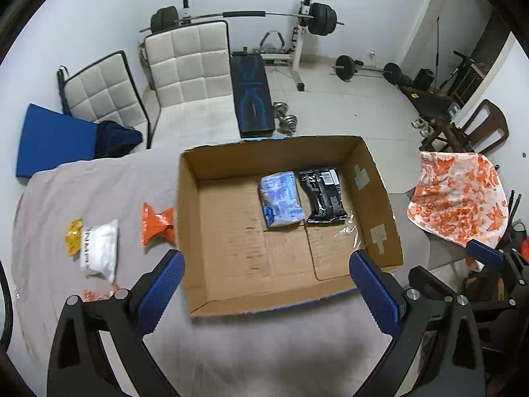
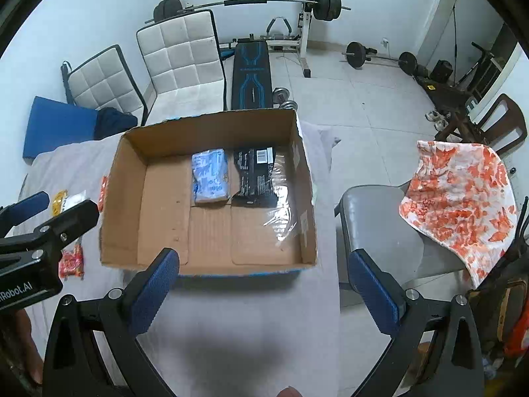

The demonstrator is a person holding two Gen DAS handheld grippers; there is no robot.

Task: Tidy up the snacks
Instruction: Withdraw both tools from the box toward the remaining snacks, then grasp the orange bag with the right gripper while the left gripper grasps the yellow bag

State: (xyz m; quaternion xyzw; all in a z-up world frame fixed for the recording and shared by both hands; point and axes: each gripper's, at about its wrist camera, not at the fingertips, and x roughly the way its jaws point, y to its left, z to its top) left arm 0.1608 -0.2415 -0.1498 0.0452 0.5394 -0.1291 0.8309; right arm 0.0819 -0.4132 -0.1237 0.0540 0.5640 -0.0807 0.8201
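Hovering above the near edge of the desk, the left claw is spread wide with nothing between its blue-padded fingers. Straight ahead of it sits an open cardboard box on the grey cloth.

- In the box, far right part ahead of the left claw: a light blue snack packet and a black snack packet, side by side, just about touching, both lying flat. A crumpled bit of clear film lies near the black one, toward the box's right wall.
- Outside the box, left of the left claw: an orange packet right against the box's left wall; further left a white packet with a small yellow packet beside it. A red-and-white packet shows only in part just behind the left finger.

Right claw: also spread wide, empty, hanging over the desk in front of the box's near wall, its right finger over the gap toward a grey chair. An orange-patterned cloth drapes that chair's back.

The left claw shows at the right camera's left edge, over the loose packets.
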